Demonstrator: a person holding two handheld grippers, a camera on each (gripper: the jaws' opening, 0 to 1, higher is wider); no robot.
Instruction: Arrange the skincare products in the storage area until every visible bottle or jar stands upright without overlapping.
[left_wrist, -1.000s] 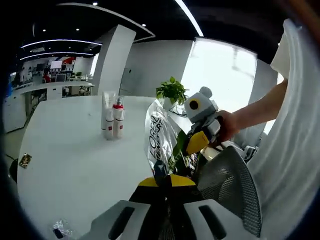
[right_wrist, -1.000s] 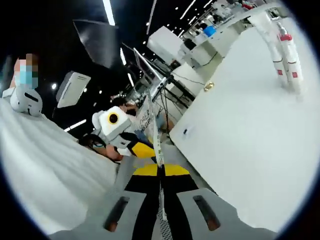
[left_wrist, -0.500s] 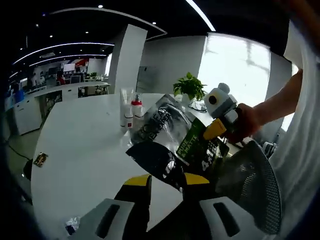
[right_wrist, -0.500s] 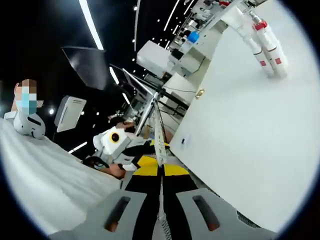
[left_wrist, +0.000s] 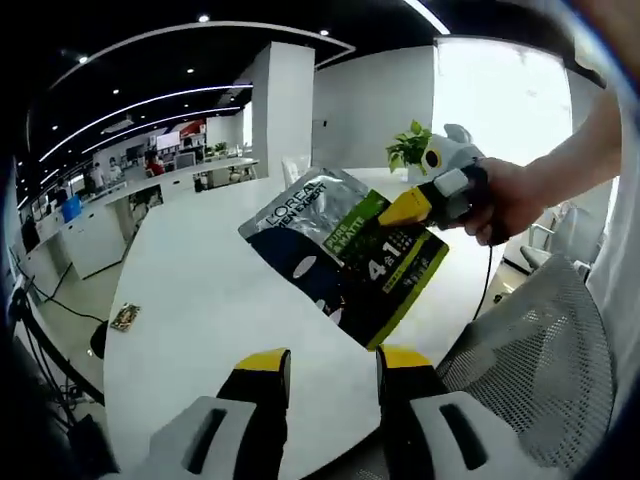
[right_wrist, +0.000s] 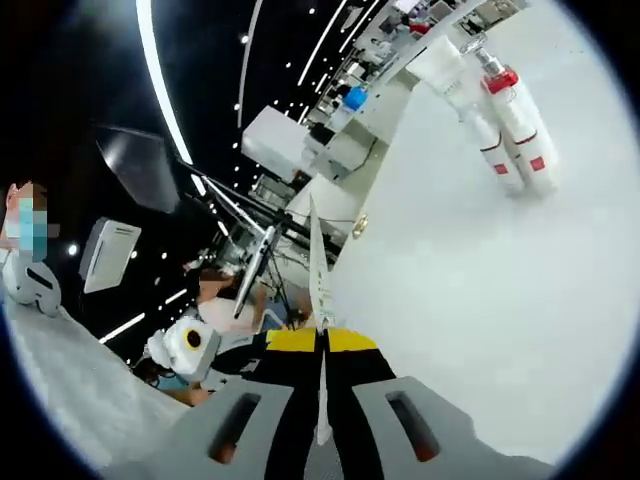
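Packet first: in the left gripper view a flat L'Oréal sachet (left_wrist: 345, 255), dark with a green panel marked "4 in 1", hangs in the air above the white counter (left_wrist: 200, 310), pinched at its upper right corner by the right gripper (left_wrist: 415, 203), which a person's hand (left_wrist: 505, 195) holds. The left gripper (left_wrist: 330, 365) sits below the sachet with its yellow-tipped jaws spread apart and nothing between them; it is clear of the packet. A small wrapper or card (left_wrist: 124, 317) lies near the counter's left edge, too small to identify. In the right gripper view the jaws are closed on the sachet, seen edge-on as a thin pale strip (right_wrist: 318, 265) rising from the yellow tips. Farther right across the counter, a cluster of white skincare bottles (right_wrist: 495, 125) stands upright, one with a red pump top, apparently touching side by side, though the fisheye distortion makes it hard to say whether any of them overlap. Judging from this, the bottles look already placed, while the sachet is in the air, well apart from them; what seems left is to carry it over and set it down beside them without covering any.
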